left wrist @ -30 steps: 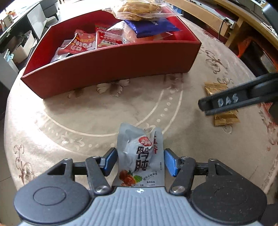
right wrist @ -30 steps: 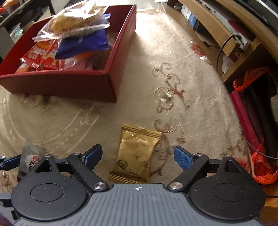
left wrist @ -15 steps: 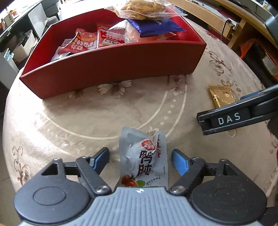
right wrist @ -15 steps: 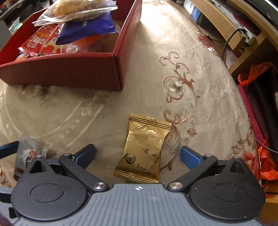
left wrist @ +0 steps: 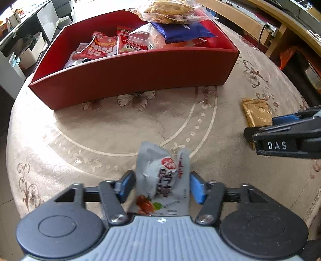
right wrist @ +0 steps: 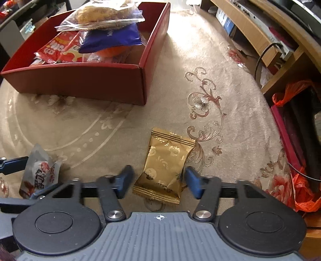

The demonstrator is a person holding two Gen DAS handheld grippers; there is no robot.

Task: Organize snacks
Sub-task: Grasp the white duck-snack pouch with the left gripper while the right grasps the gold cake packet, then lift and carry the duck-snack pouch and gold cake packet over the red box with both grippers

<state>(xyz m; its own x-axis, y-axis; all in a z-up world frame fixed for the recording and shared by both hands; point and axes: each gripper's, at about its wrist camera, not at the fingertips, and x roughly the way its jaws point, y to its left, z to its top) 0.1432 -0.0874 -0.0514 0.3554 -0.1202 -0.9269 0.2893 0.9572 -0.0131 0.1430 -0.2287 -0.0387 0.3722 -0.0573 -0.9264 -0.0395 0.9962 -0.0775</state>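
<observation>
The grey snack pouch (left wrist: 162, 178) with the red logo and dark lettering sits on the beige patterned cloth (left wrist: 112, 128) covering the round surface, right between the blue pads of the left claw (left wrist: 161, 185). The pads flank the pouch on both sides, very close to it, but whether they're actually pressing it is hard to tell; the pouch does look a bit crumpled at the top. Same deal on the other side: the gold packet (right wrist: 164, 166) lies flat on the cloth, and the right claw (right wrist: 158, 183) straddles its lower half with the pads close on either side, the left one with a sliver of gap, so not clearly gripping. From the left camera the gold packet (left wrist: 256, 114) shows up off to the right, with the right claw's finger marked "DAS" partly over it. Further back is the red box (left wrist: 140, 74), well apart from both loose snacks, already stuffed with stuff: red packets (left wrist: 102, 47) toward the left, a blue bag (left wrist: 180, 32) on the right and a clear bag of biscuits (left wrist: 168, 9) piled on top of it. Off the right edge there's a wooden shelf unit (right wrist: 258, 38) and an orange plastic bag (right wrist: 291, 92).
</observation>
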